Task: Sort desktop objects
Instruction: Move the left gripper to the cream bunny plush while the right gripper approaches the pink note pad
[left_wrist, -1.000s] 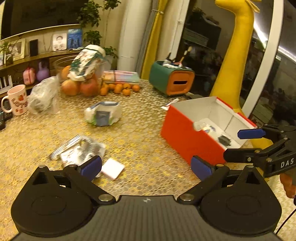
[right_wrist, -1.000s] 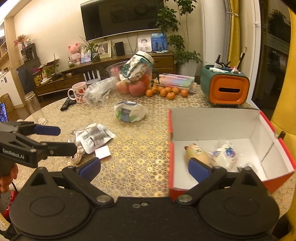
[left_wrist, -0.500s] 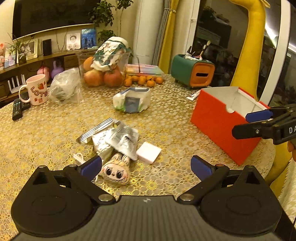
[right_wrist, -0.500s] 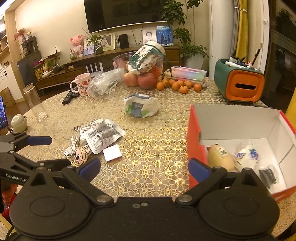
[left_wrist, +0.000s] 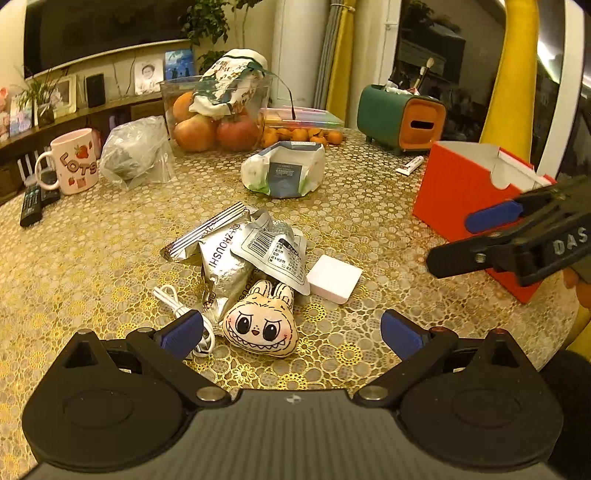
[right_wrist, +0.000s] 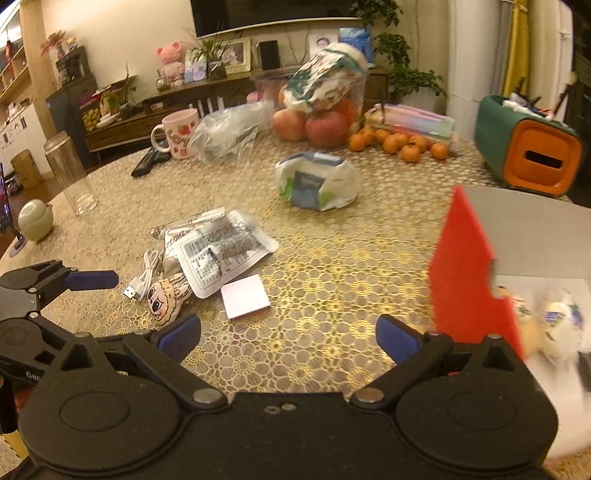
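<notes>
Both grippers, left gripper (left_wrist: 291, 330) and right gripper (right_wrist: 288, 336), hang released above the plush toy (left_wrist: 260, 325).

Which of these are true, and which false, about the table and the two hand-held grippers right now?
1. The left hand-held gripper is clamped on the plush toy. False: its jaws stand open and empty, with the toy lying on the table between them.
2. The red box already holds some items. True.
3. A white square pad lies beside the foil packets. True.
4. The pink mug lies on its side. False: it stands upright.
5. The right hand-held gripper carries a white cable. False: it is open and empty; the cable lies on the table.
</notes>
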